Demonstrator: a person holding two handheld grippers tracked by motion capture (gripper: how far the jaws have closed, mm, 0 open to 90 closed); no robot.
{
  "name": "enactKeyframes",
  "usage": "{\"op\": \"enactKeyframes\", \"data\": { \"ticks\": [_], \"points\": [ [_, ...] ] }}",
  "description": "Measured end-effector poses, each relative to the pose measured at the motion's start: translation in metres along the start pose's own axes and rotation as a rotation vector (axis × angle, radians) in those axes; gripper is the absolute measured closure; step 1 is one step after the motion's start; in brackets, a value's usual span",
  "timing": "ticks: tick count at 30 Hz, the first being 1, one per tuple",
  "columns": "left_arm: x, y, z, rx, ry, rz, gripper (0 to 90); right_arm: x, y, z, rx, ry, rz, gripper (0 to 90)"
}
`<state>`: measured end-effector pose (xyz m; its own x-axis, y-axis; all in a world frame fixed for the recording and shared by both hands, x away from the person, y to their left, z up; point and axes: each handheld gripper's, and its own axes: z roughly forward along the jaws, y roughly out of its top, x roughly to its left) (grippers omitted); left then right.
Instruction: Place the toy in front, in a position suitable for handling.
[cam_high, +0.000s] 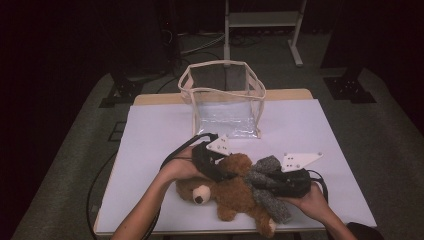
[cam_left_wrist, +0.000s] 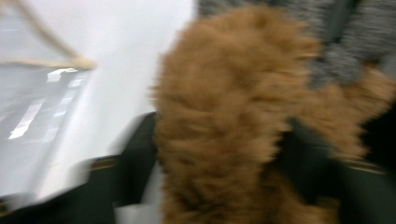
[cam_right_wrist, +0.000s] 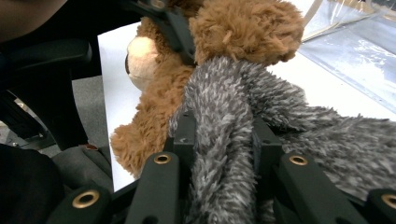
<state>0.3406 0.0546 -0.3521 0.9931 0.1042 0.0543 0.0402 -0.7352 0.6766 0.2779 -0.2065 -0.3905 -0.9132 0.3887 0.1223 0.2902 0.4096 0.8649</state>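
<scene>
Figure: My left gripper (cam_high: 226, 172) pinched the bear's (cam_high: 231, 192) brown limb; my right gripper (cam_high: 261, 181) clamped the grey scarf (cam_high: 265, 187). The bear lay near the table (cam_high: 320, 130) front, short of the bag (cam_high: 222, 97). Pulling apart risked dragging the bear or fur slipping free.

A lab or recording room — dark around the edges, grey carpet (cam_high: 65, 150) on the floor, cables (cam_high: 200, 42) trailing behind, a metal stand's legs (cam_high: 295, 40) at the back, and a table (cam_high: 150, 130) covered in plain white sheet — a set-up workspace.
</scene>
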Motion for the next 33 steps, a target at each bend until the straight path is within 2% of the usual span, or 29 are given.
{"op": "enactKeyframes", "data": {
  "ticks": [1,2,3,5,6,7,8,10,13,16,18,20,21,22,23,24,25,27,28,31,32,33],
  "points": [
    [0.001,0.001,-0.001,-0.001,0.022,-0.001,61.8,-0.002,0.001,-0.003,-0.003,-0.021,-0.002,68.7],
    [0.005,0.002,-0.005,-0.039,0.046,-0.030,64.6,-0.005,0.002,-0.005,-0.007,-0.027,0.009,68.7],
    [0.005,0.002,-0.005,-0.039,0.046,-0.030,66.3,-0.005,0.002,-0.005,-0.007,-0.027,0.009,68.7],
    [0.008,0.003,-0.009,-0.085,0.055,-0.056,66.9,-0.011,0.005,-0.010,-0.014,-0.048,0.033,68.6],
    [0.011,0.004,-0.014,-0.119,0.072,-0.080,67.6,-0.016,0.009,-0.011,-0.010,-0.080,0.039,68.6],
    [0.011,0.004,-0.014,-0.119,0.072,-0.080,67.6,-0.016,0.009,-0.011,-0.010,-0.080,0.039,68.6],
    [0.015,0.009,-0.019,-0.138,0.093,-0.090,67.6,-0.019,0.013,-0.012,-0.002,-0.111,0.039,68.5],
    [0.017,0.012,-0.021,-0.151,0.100,-0.093,67.5,-0.021,0.015,-0.013,-0.002,-0.123,0.040,68.6],
    [0.018,0.024,-0.029,-0.205,0.149,-0.088,67.4,-0.030,0.026,-0.022,-0.019,-0.164,0.030,68.6],
    [0.016,0.034,-0.033,-0.260,0.170,-0.073,66.9,-0.038,0.043,-0.032,-0.046,-0.185,0.012,68.5],
    [0.013,0.034,-0.029,-0.245,0.156,-0.047,65.0,-0.040,0.053,-0.035,-0.056,-0.189,-0.011,68.3],
    [0.009,0.030,-0.021,-0.225,0.149,-0.040,63.6,-0.044,0.061,-0.033,-0.061,-0.190,-0.019,68.3],
    [0.005,0.024,-0.015,-0.200,0.141,-0.034,61.2,-0.047,0.064,-0.025,-0.046,-0.180,-0.025,68.3],
    [0.005,0.024,-0.015,-0.200,0.141,-0.034,60.0,-0.049,0.063,-0.018,-0.030,-0.167,-0.027,68.3],
    [0.001,0.016,-0.011,-0.183,0.134,-0.031,57.9,-0.050,0.061,-0.010,0.000,-0.154,-0.034,68.3],
    [0.001,0.016,-0.011,-0.183,0.134,-0.031,55.8,-0.049,0.058,-0.001,0.038,-0.142,-0.048,68.3],
    [-0.001,0.012,-0.011,-0.183,0.139,-0.040,55.8,-0.049,0.058,-0.001,0.038,-0.142,-0.048,68.3],
    [-0.002,0.003,-0.011,-0.153,0.137,-0.052,47.4,-0.047,0.049,0.015,0.093,-0.107,-0.058,68.4],
    [-0.004,-0.007,-0.015,-0.148,0.135,-0.060,39.1,-0.045,0.044,0.020,0.086,-0.089,-0.038,68.5],
    [-0.006,-0.016,-0.021,-0.144,0.148,-0.067,27.0,-0.045,0.042,0.017,0.074,-0.086,-0.022,68.6],
    [-0.007,-0.022,-0.025,-0.144,0.164,-0.057,27.0,-0.045,0.040,0.017,0.071,-0.083,-0.015,68.6],
    [-0.009,-0.027,-0.028,-0.145,0.173,-0.058,21.4,-0.044,0.037,0.017,0.063,-0.079,-0.001,68.7]
  ]
}}
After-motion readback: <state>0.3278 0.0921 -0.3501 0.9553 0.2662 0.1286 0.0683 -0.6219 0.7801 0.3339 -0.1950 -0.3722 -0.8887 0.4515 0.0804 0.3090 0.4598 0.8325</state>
